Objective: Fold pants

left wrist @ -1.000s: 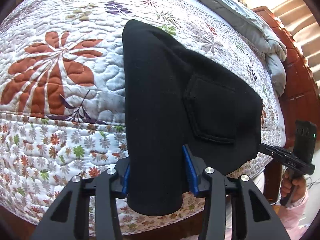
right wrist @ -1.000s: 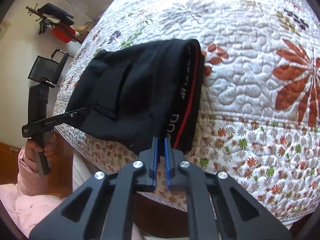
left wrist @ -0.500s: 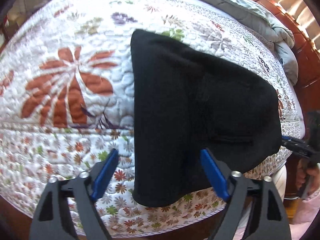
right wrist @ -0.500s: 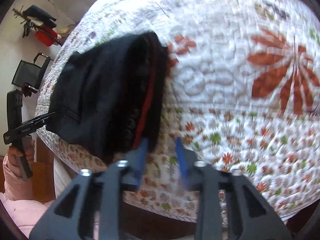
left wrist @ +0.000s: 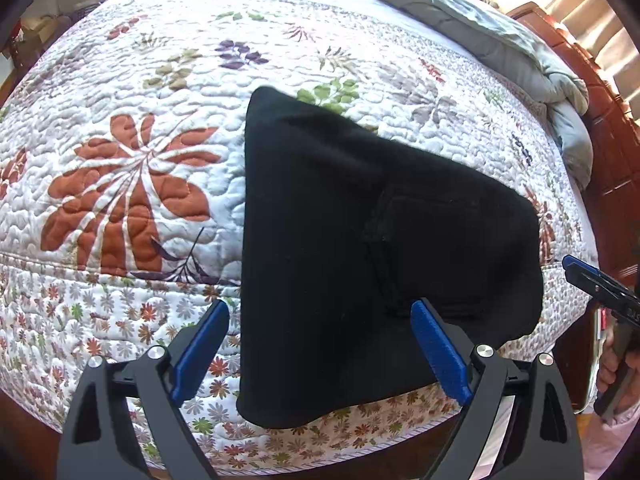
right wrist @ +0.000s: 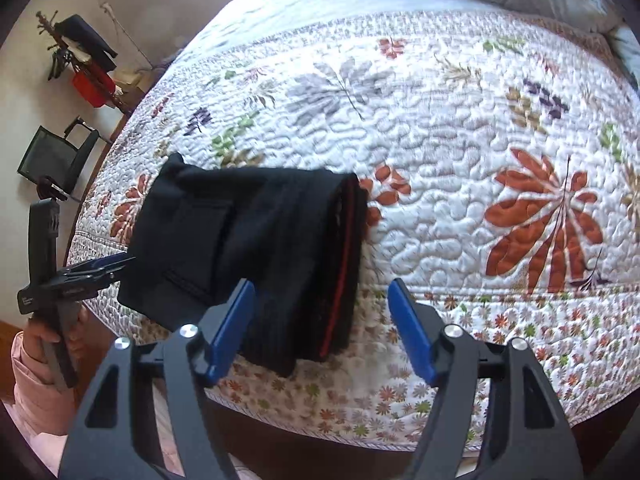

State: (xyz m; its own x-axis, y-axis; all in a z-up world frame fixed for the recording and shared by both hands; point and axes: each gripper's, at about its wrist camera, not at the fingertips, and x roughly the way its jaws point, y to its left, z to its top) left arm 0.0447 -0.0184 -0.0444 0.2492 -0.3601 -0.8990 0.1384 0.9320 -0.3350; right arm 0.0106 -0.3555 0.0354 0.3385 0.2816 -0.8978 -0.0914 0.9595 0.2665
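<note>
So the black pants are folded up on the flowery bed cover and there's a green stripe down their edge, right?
Almost. The black pants do lie folded on the flowery bed cover, near its edge, but the stripe down their side is red, not green. The right wrist view shows it; in the left wrist view that side is hidden.

A bed (right wrist: 460, 128) fills my view, covered by a white quilted spread (left wrist: 132, 92) printed with rust, green and purple leaves. A grey duvet (left wrist: 492, 36) lies bunched along its far side, against a reddish wooden headboard (left wrist: 608, 148). Bright daylight falls on the wall beyond. On the other side I see a pale wall (right wrist: 24, 96), a black chair (right wrist: 56, 156) and a coat stand (right wrist: 80, 60) with dark and red items.
</note>
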